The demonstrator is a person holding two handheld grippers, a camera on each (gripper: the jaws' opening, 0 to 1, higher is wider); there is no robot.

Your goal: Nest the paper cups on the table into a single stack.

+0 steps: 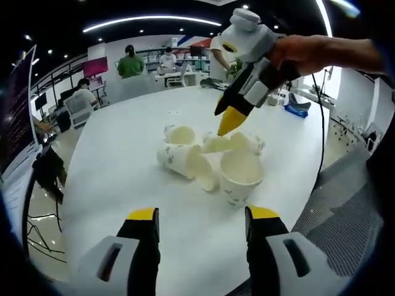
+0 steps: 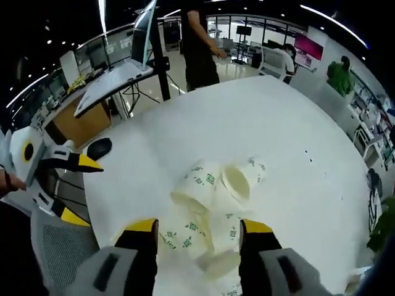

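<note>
Hovering over paper cups [image 2: 213, 203] on table [image 2: 278, 123]: right gripper [image 2: 197, 228] jaws apart; left gripper [image 1: 203, 219] likewise

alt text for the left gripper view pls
A cluster of paper cups on a round white table, most tipped over, one upright. The right gripper hovers over them from upper right; the left gripper is open in front, holding nothing.

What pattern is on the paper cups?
Small green square motifs on white paper cups, clearest in the right gripper view.

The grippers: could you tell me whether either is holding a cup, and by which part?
Neither. The left gripper and right gripper are open, hovering over the loose cups.
</note>
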